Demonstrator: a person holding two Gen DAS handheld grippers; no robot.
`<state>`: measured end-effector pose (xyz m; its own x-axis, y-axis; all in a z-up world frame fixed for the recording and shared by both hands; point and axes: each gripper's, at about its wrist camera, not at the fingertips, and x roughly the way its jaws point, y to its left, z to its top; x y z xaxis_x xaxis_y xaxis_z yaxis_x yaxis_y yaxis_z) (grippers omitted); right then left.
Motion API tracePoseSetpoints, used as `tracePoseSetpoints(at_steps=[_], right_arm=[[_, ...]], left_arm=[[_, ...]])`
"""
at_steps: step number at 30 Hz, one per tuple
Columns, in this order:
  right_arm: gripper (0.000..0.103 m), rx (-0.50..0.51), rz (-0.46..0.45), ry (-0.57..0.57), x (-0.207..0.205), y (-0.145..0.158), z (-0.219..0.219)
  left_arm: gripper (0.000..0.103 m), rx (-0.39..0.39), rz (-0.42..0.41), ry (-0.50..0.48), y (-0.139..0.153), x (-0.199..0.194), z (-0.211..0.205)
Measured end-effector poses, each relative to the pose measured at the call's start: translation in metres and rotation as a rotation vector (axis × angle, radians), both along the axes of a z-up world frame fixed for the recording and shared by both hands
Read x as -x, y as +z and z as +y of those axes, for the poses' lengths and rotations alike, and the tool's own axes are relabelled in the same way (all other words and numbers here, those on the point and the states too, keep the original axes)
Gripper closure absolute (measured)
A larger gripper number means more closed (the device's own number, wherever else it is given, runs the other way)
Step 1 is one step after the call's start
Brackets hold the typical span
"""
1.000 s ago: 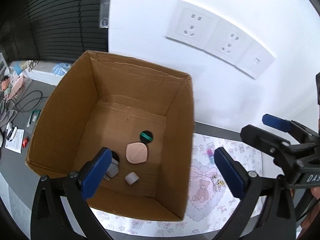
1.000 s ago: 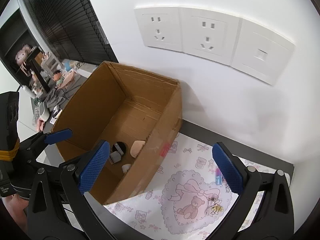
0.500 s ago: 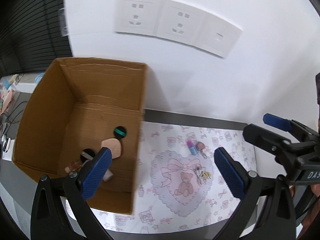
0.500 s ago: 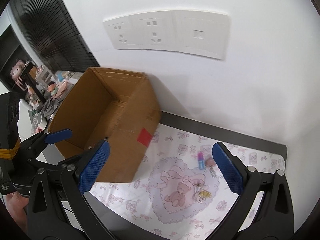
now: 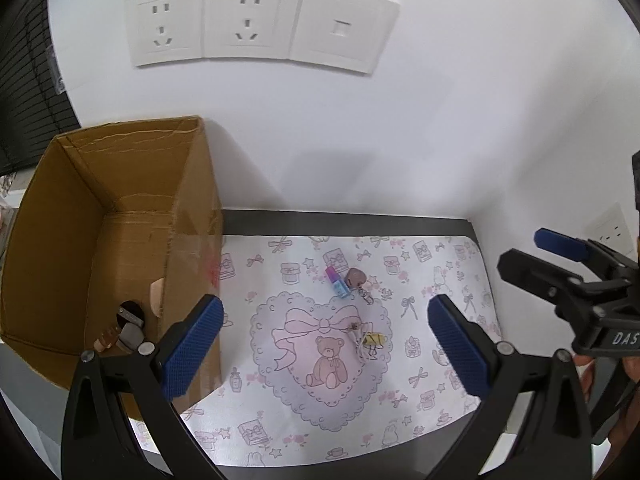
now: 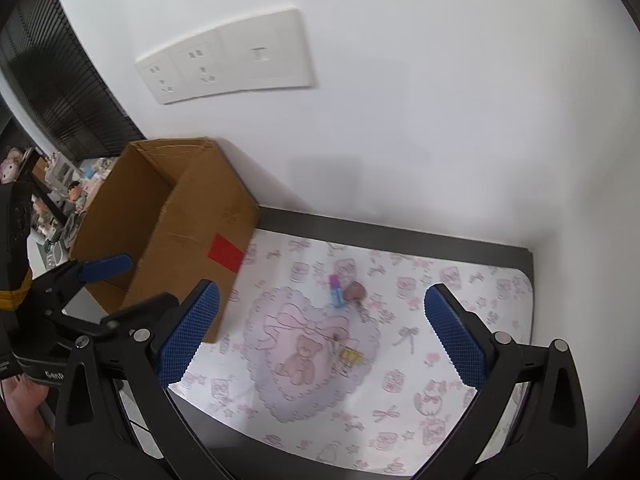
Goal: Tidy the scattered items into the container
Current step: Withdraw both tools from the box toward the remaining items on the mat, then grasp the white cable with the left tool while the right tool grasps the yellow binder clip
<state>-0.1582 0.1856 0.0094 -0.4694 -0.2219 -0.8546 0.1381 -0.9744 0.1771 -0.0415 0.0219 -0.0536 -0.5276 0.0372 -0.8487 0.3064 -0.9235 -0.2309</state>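
Both the left claw [image 5: 324, 344] and right claw [image 6: 322, 334] gape wide and empty above the tiny, light pink-and-blue plastic tube [image 5: 336, 282], best pinched across its middle.

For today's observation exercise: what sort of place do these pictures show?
Probably a home or office desk against a wall: wall sockets, a cartoon-printed desk mat, and a cardboard box holding small items.
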Motion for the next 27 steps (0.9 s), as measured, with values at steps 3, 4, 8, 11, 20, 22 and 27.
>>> tracePoseSetpoints(at_steps=[3, 4, 8, 11, 20, 22, 27], right_arm=[[0.0, -0.006, -0.01, -0.021, -0.005, -0.005, 0.015], [0.0, -0.006, -0.015, -0.029, -0.007, -0.007, 0.019], [0.0, -0.005, -0.045, -0.049, -0.014, -0.02, 0.033], [0.0, -0.014, -0.074, -0.059, -0.02, -0.031, 0.04], [0.0, -0.008, -0.143, -0.07, -0.029, -0.069, 0.056], [0.0, -0.005, -0.16, -0.071, -0.03, -0.081, 0.058], [0.006, 0.032, -0.213, -0.078, -0.03, -0.109, 0.064]], left_arm=[[0.001, 0.037, -0.011, -0.017, -0.009, 0.002, 0.011], [0.001, 0.043, -0.015, -0.026, -0.013, 0.002, 0.014], [0.001, 0.047, -0.035, -0.063, -0.034, 0.003, 0.028], [0.001, 0.049, -0.054, -0.074, -0.047, 0.001, 0.039], [0.001, 0.006, -0.105, -0.113, -0.086, 0.002, 0.064], [0.001, 0.009, -0.127, -0.113, -0.099, 0.003, 0.068], [0.002, -0.019, -0.185, -0.105, -0.133, 0.007, 0.074]])
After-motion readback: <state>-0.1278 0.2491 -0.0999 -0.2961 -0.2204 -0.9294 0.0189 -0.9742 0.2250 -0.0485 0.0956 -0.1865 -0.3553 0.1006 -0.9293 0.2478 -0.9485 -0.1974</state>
